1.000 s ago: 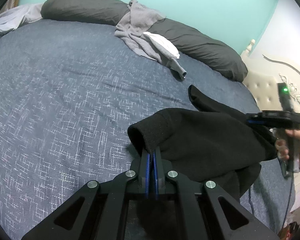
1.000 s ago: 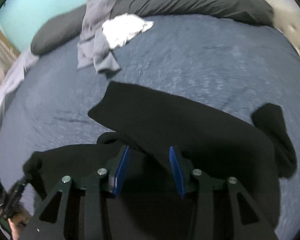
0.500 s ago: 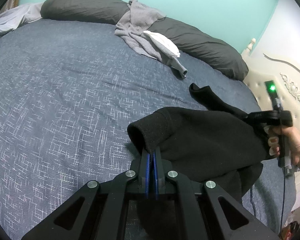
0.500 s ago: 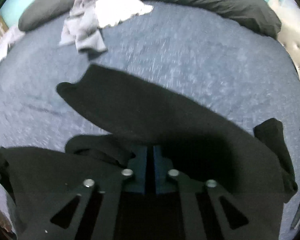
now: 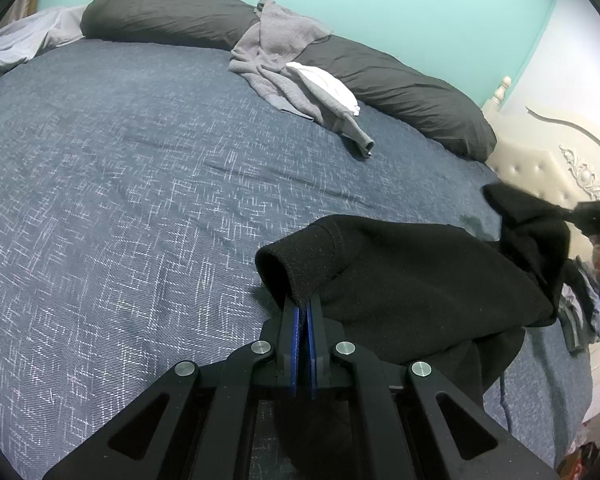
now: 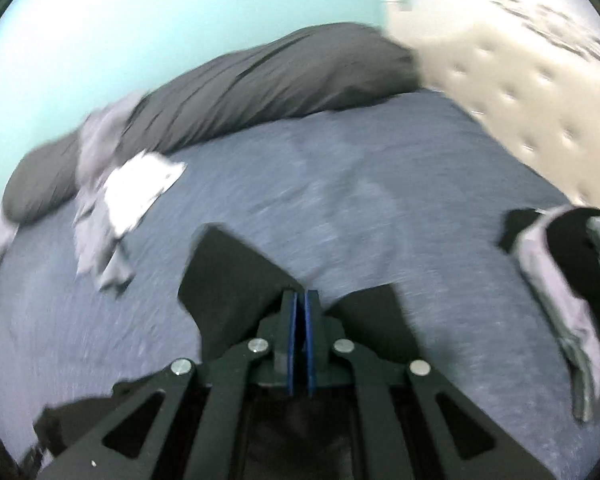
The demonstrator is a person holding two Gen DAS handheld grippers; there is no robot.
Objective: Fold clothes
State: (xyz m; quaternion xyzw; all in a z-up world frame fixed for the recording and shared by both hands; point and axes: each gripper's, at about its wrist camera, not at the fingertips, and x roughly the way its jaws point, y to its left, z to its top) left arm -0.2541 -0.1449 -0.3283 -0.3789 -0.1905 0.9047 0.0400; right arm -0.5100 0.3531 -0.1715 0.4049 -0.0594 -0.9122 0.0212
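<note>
A black fleece garment hangs stretched above the blue bedspread. My left gripper is shut on its near cuffed edge. In the left wrist view my right gripper sits at the far right, held by a hand, pinching the garment's other end. In the blurred right wrist view the right gripper is shut on the black garment, which droops on both sides of the fingers.
A grey garment and a white one lie by the long dark pillows at the far side. A cream tufted headboard stands on the right. More clothes hang at the bed's right edge.
The right gripper closed on the black garment and pulled it rightward and up, stretching the cloth. The left gripper kept its grip and barely moved.
</note>
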